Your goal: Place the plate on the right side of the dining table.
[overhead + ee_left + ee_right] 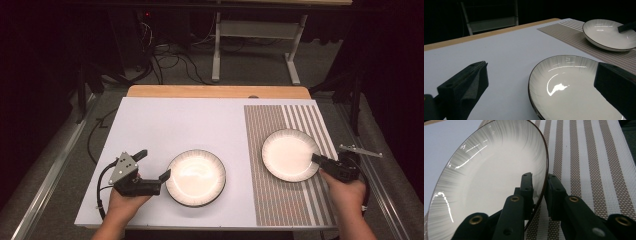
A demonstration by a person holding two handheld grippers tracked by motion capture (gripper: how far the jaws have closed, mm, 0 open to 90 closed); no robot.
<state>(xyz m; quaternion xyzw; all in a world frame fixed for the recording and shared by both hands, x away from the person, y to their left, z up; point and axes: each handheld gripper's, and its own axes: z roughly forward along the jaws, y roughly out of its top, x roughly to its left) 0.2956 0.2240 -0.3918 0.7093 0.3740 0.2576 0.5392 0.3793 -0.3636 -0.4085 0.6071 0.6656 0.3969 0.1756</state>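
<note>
Two round, shallow ceramic plates, white with grey radial streaking and a thin dark rim, lie on a pale lavender-white bench point(165, 125) with a wooden far edge. The first plate point(196, 177) sits flat on the bare bench surface towards the near left; the second plate point(290, 154) rests on a brown-and-white striped woven placemat point(295, 200) covering the bench's right portion. The left gripper point(152, 165), held in the person's left hand point(122, 202), has its jaws wide apart, one just beside the first plate's left rim and the other well away from it, gripping nothing; judged, it is poised for a grasp on that rim. The right gripper point(539, 185), held in the right hand point(345, 192), is clamped on the second plate's near right rim, one jaw inside the bowl and one outside, a hold that suits lifting or sliding a thin-edged dish. The high view gives the overall layout, the plates well apart and each on its own surface. The left gripper view adds the spread of that gripper's jaws with the first plate point(574, 90) between them, and the far plate point(610, 33) with a dark jaw tip on it. The right gripper view alone settles the pinch across the second plate's point(486, 177) rim; whether the plate is lifted off the placemat point(584, 157) cannot be told.
</note>
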